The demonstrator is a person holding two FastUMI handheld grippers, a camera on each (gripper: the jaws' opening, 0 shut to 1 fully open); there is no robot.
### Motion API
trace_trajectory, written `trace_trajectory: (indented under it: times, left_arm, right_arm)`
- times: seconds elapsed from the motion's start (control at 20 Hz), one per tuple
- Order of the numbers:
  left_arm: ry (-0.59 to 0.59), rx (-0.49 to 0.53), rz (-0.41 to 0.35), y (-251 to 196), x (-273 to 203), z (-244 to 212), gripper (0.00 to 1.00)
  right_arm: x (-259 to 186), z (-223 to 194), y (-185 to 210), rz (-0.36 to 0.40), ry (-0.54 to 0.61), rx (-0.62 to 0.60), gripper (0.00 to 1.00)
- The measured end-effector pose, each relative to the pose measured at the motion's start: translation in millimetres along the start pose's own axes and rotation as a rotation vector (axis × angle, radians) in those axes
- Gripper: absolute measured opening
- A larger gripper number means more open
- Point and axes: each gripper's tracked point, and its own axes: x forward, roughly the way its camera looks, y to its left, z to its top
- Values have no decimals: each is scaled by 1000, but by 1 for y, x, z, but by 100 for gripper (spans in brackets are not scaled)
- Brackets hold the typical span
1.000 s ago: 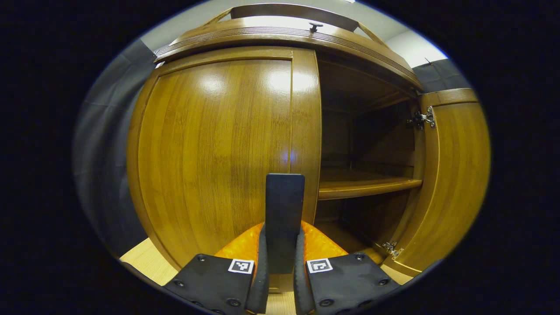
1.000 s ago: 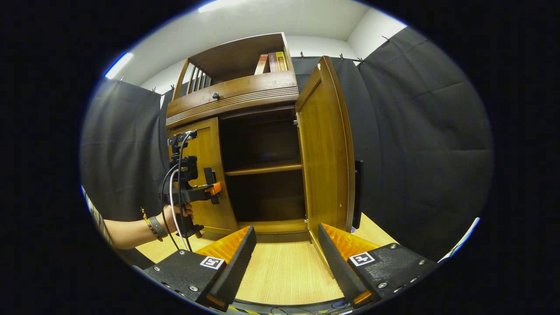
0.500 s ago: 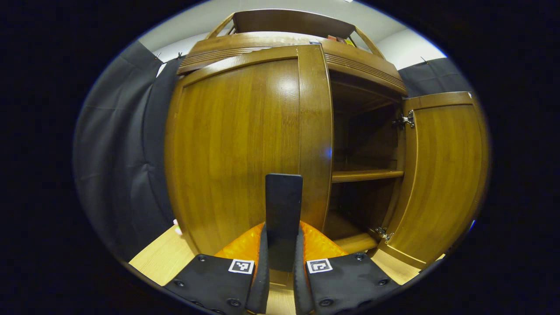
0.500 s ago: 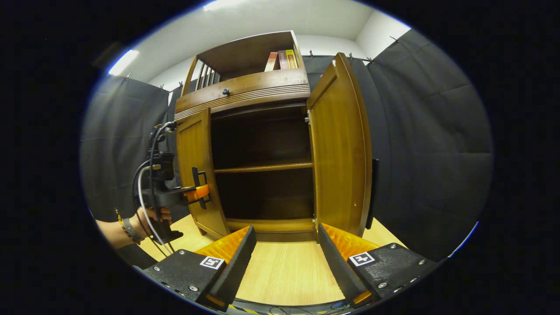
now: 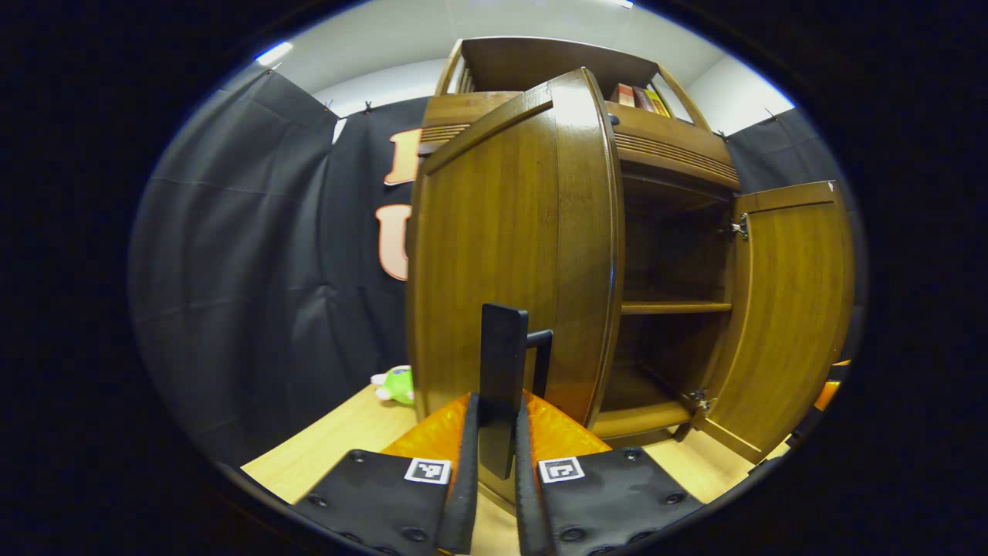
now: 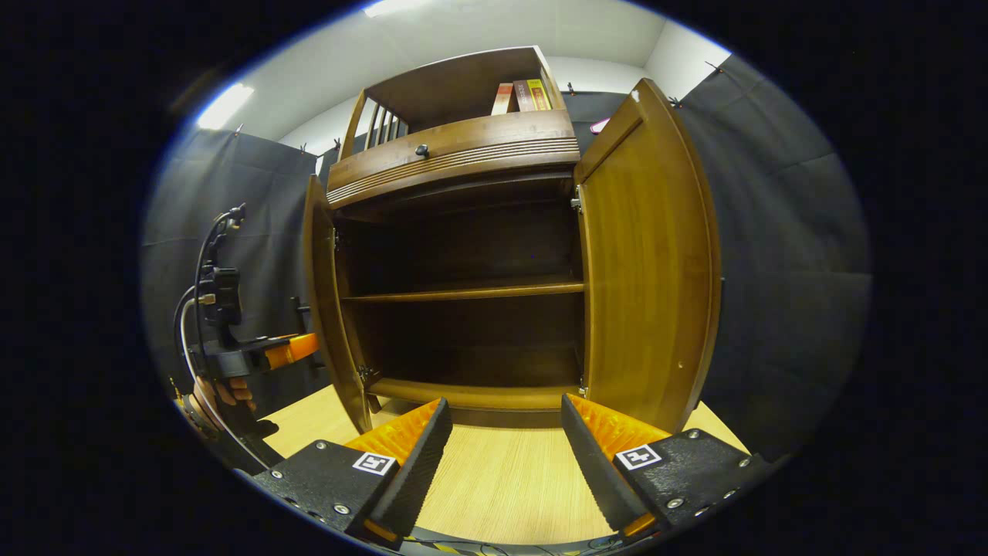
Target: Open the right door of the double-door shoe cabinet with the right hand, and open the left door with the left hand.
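The wooden shoe cabinet [image 6: 463,154] stands with both doors swung out. In the left gripper view my left gripper [image 5: 494,432] is shut on the black bar handle [image 5: 502,347] of the left door [image 5: 502,232]. That door stands out from the cabinet front, with the dark inside and a shelf [image 5: 671,307] to its right. The right door [image 5: 787,309] stands wide open beyond. In the right gripper view my right gripper [image 6: 505,432] is open and holds nothing, low over the floor in front of the cabinet. The left door [image 6: 320,301] shows edge-on there, with the left gripper [image 6: 305,347] and a hand [image 6: 228,394] beside it.
Black cloth walls close in on both sides of the cabinet. A small green toy [image 5: 397,384] lies on the wooden floor [image 6: 502,479] behind the left door. Books [image 6: 525,94] stand on the top shelf above a drawer with a knob [image 6: 421,150].
The left door has swung from nearly closed to wide open, pulled by my left gripper on its handle. My right gripper has stayed open and drawn slightly nearer the cabinet.
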Motion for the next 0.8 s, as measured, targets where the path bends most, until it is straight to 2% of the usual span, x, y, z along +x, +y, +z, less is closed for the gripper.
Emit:
trace_trajectory:
  times: [0.2,0.25,0.4,0.5,0.6,0.65,0.7,0.8]
  left_arm:
    - [-8,22,56,37,-21,4,20]
    - [-8,23,64,46,-23,2,15]
    - [-17,-23,75,71,-26,6,15]
    - [-30,-55,51,84,-28,8,17]
    - [-37,-59,29,103,-28,7,12]
    - [-37,-55,1,107,-27,8,17]
    - [-43,-48,-33,110,-27,8,10]
    - [-69,-70,-69,122,-25,9,11]
  right_arm:
    - [8,1,6,10,-1,-18,88]
    - [10,2,7,10,-3,-19,88]
    - [14,4,11,8,-7,-21,88]
    - [15,4,14,3,-7,-26,88]
    - [17,3,15,-4,-4,-32,88]
    - [17,2,16,-7,-4,-33,88]
    - [18,2,17,-12,-5,-35,88]
    - [19,1,18,-25,-6,-36,88]
